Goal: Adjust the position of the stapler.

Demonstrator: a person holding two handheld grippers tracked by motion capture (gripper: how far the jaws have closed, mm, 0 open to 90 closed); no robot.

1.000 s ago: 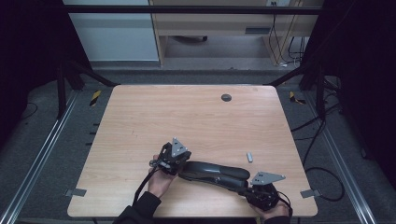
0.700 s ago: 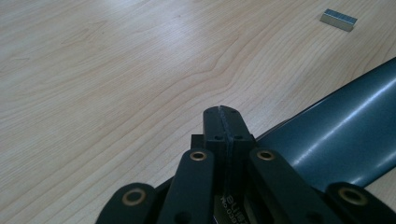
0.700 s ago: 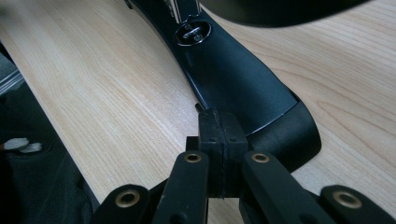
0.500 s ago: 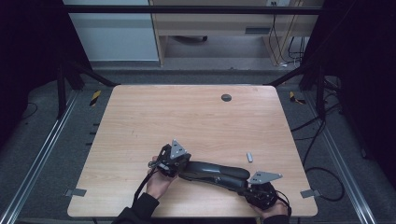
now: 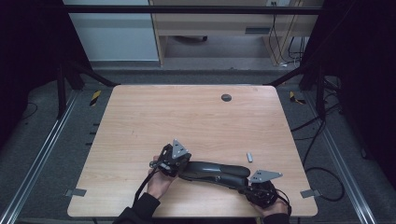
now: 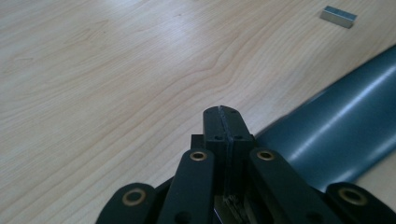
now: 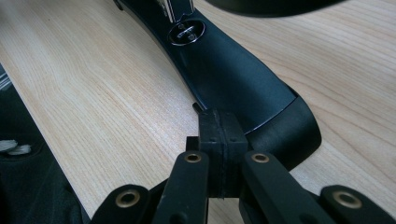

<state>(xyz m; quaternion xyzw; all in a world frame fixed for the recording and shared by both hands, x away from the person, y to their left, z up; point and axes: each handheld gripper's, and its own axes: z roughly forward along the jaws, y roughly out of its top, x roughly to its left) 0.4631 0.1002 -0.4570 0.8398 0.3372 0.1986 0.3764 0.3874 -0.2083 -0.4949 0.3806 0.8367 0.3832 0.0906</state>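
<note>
Nothing has really changed over the last second: the long dark curved part (image 5: 215,170) lies in the same spot as in the earlier high views, and both hands sit where they were, so the work looks paused rather than moving along. It lies flat on the worktop (image 5: 187,116) near the front edge, toward the front right corner. Its long axis runs roughly along that front edge, slanting a bit: one end sits farther from the edge by the left hand-held gripper (image 5: 172,158), the other, broader, capped end is closer to the edge by the right hand-held gripper (image 5: 261,191). Both have their jaws fully closed on nothing, tips just beside the part. One small grey block (image 5: 249,157) sits just behind it.
</note>
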